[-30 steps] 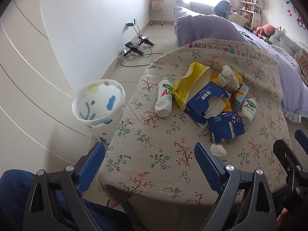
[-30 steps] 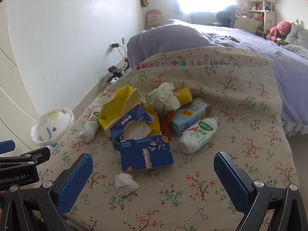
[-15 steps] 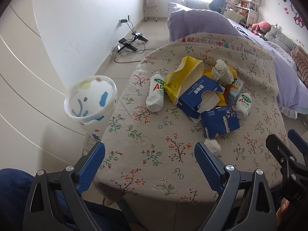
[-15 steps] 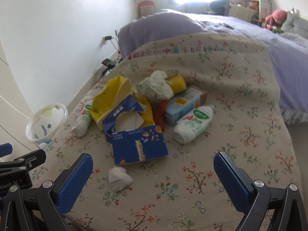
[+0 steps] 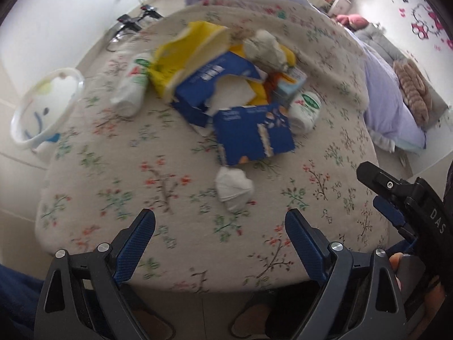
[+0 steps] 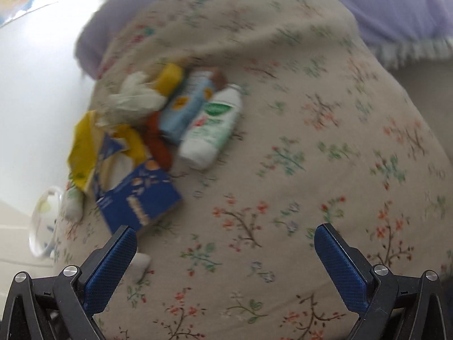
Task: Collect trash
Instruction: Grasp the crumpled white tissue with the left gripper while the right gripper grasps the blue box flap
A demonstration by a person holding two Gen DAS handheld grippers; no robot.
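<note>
Where the left gripper [image 5: 220, 221] gapes, the tissue wad [image 5: 233, 187] lies just ahead.

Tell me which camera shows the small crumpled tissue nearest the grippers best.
The left wrist view: the crumpled tissue lies whole and unobstructed on the floral cloth, just ahead of the open left gripper. In the right wrist view, only a blurred part shows beside the right gripper finger.

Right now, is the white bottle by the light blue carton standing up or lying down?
Lying down. The white bottle rests on its side on the floral cloth, beside the light blue carton.
</note>
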